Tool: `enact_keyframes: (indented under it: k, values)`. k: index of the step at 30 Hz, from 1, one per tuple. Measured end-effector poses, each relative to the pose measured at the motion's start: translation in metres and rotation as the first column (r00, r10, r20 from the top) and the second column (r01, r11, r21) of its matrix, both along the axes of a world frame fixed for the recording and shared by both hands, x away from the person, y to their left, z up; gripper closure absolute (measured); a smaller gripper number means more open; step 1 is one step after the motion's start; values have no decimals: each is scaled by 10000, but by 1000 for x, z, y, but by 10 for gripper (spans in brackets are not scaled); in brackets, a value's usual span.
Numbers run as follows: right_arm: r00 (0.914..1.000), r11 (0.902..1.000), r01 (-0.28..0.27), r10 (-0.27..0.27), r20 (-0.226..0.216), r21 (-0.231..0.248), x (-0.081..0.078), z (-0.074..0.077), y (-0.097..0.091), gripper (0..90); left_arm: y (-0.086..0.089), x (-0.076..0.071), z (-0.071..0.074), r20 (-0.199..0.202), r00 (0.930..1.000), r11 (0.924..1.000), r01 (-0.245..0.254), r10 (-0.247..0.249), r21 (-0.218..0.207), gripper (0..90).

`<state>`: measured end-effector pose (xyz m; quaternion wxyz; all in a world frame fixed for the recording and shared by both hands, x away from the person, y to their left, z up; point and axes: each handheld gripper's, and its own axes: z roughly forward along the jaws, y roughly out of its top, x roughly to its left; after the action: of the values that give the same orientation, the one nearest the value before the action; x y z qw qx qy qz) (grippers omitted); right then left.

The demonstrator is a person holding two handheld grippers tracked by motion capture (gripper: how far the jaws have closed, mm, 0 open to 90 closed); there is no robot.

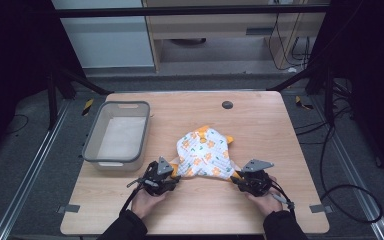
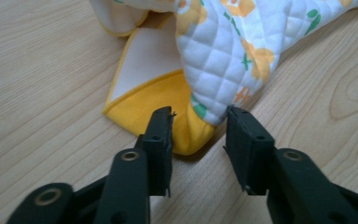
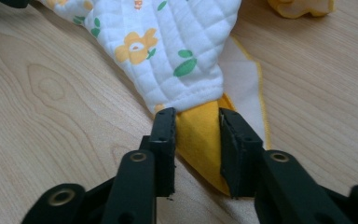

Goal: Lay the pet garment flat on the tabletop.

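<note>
Garment (image 1: 203, 152), quilted white with orange flowers and yellow lining, taken as landmark throughout.

High view: garment lies crumpled on the wooden worktop (image 1: 260, 115), slightly nearer the person than the middle. Grey bin (image 1: 117, 134) sits well to the garment's left, apart from it. Small dark disc (image 1: 227, 104) is set in the worktop beyond the garment. Left tool (image 1: 171, 176) is at the garment's near-left corner, right tool (image 1: 237, 179) at its near-right corner; each is held in a hand coming in from the near edge. Jaw state is too small to read here.

Left gripper view: left tool (image 2: 199, 128) has the garment's yellow corner lying between its jaws. One jaw lies along the yellow cloth, the other stands just at the edge of the white quilted layer, with a slight gap on that side. Not clenched on the cloth; jaws part-way in, no firm pinch seen.

Right gripper view: right tool (image 3: 197, 135) straddles the garment's yellow corner just below the white quilted hem. Both jaws lie against the yellow fold, one on each side; reads as grasping the cloth corner.
</note>
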<state>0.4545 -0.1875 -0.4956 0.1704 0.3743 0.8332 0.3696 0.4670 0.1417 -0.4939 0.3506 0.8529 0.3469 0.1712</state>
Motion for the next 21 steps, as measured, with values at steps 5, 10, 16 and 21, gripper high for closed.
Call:
enact_keyframes:
  k: [5,10,16,21]
  values:
    - [10000,9999,-61,62,-31,135,-1,5,-1,859,-1,0,3,-40,10000,9998,-46,45,-194,782]
    - [9995,9991,-290,287,110,314,-4,12,-1,869,3,-5,14,-88,9999,9972,85,-91,-744,822]
    - [9973,9944,-478,423,597,942,-20,33,-9,869,12,-22,45,204,9989,9868,456,-429,-1554,829]
    - [9939,9855,-686,540,963,1553,-40,58,-13,867,21,-38,68,296,9971,9788,746,-703,-1906,829]
